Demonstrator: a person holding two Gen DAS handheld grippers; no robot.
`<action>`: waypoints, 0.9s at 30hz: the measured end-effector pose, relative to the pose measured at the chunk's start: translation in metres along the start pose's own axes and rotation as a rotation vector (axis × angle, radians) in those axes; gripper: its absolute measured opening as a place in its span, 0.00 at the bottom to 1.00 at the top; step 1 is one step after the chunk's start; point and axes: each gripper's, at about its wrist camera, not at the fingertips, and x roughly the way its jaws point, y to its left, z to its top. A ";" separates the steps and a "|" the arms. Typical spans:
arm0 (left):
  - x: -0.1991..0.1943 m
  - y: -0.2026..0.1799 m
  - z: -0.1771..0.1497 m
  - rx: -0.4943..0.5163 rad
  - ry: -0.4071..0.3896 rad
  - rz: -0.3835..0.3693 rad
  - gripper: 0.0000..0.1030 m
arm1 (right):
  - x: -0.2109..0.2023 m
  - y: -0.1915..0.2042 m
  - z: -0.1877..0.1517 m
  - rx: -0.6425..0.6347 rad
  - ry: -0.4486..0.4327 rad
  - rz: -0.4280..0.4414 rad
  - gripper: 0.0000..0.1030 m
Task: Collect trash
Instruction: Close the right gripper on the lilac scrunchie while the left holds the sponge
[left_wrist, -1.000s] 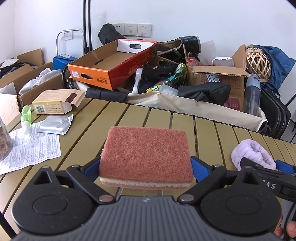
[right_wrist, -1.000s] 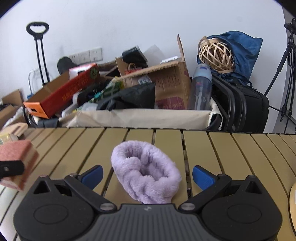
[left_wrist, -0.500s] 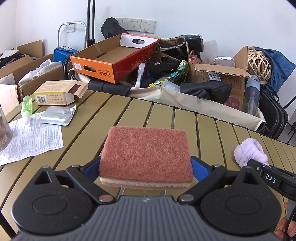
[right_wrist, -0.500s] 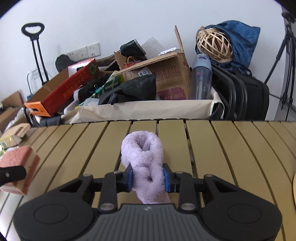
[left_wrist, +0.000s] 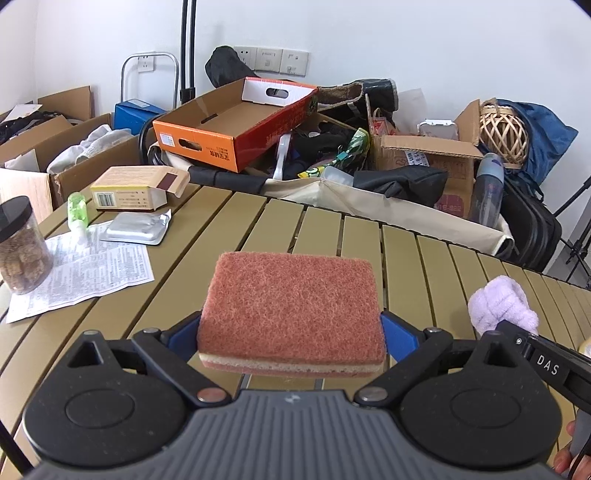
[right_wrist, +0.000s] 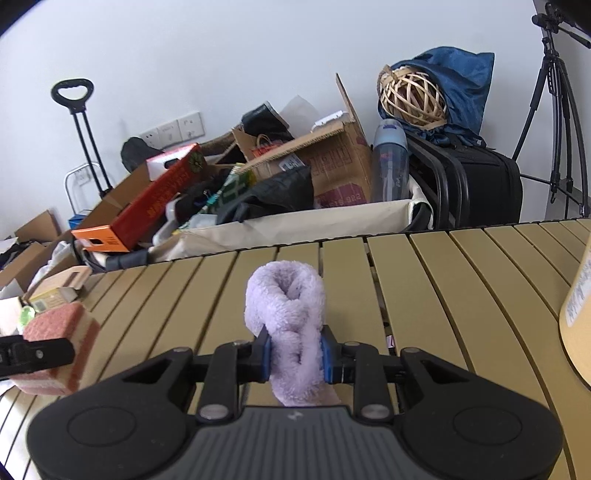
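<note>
My left gripper (left_wrist: 291, 328) clamps a sponge (left_wrist: 291, 310); my right gripper (right_wrist: 295, 349) pinches a cloth (right_wrist: 290, 325). A jar (left_wrist: 20, 247), leaflet (left_wrist: 88, 269) and carton (left_wrist: 136, 186) crowd the table's (left_wrist: 332, 229) left edge.

Both wrist cams sit close behind their tools, angled down over the slatted desk (left_wrist: 332, 236) toward the wall clutter, sharing the orange box (right_wrist: 122, 221).

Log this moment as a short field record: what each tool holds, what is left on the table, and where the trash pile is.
left tool: shut on the sponge, held above the slats
right tool: shut on the purple fluffy cloth
table: olive slatted top
left on table: printed leaflet, foil blister pack, small carton, green bottle, jar
trash pile: cream fabric bin beyond the far edge
</note>
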 end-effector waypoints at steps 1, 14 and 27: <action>-0.005 0.000 -0.001 0.002 -0.004 -0.001 0.96 | -0.005 0.002 -0.001 -0.001 -0.001 0.003 0.23; -0.078 0.005 -0.011 0.016 -0.049 -0.010 0.96 | -0.085 0.015 -0.014 0.006 -0.042 0.037 0.23; -0.171 0.012 -0.044 0.050 -0.100 -0.017 0.96 | -0.185 0.035 -0.043 -0.033 -0.082 0.061 0.23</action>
